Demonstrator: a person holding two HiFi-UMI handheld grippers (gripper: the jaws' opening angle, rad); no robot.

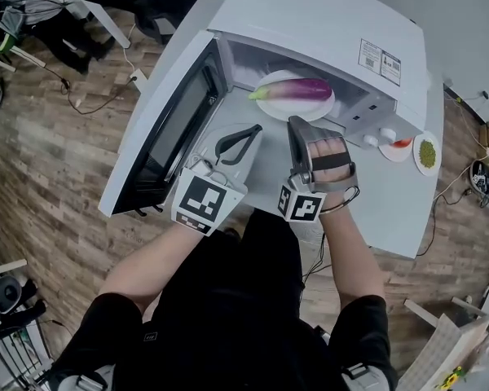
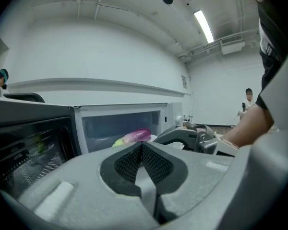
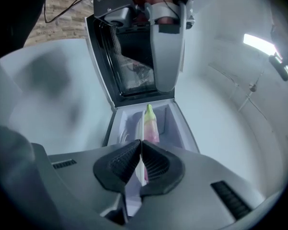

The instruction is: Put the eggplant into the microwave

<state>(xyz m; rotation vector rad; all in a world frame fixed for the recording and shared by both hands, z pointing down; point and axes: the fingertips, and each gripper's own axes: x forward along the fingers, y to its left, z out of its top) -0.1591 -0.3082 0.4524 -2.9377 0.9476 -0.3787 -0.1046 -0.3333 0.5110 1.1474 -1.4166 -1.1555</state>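
Observation:
A purple eggplant (image 1: 297,90) with a green stem lies on a white plate (image 1: 313,111) in the mouth of the open white microwave (image 1: 342,31). My right gripper (image 1: 293,123) is at the plate's near rim, shut on the plate's thin edge (image 3: 139,128); in the right gripper view the eggplant (image 3: 151,126) lies just past the jaws. My left gripper (image 1: 256,129) is shut on nothing, in front of the cavity between the door (image 1: 167,129) and the plate. In the left gripper view the eggplant (image 2: 134,136) shows inside, with the right gripper (image 2: 189,138) beside it.
The microwave door swings out to the left over the white table (image 1: 391,210). Two small dishes, one with something red (image 1: 399,145) and one with something green (image 1: 427,153), sit right of the microwave. Cables lie on the wooden floor (image 1: 49,153). A person (image 2: 248,99) stands far off.

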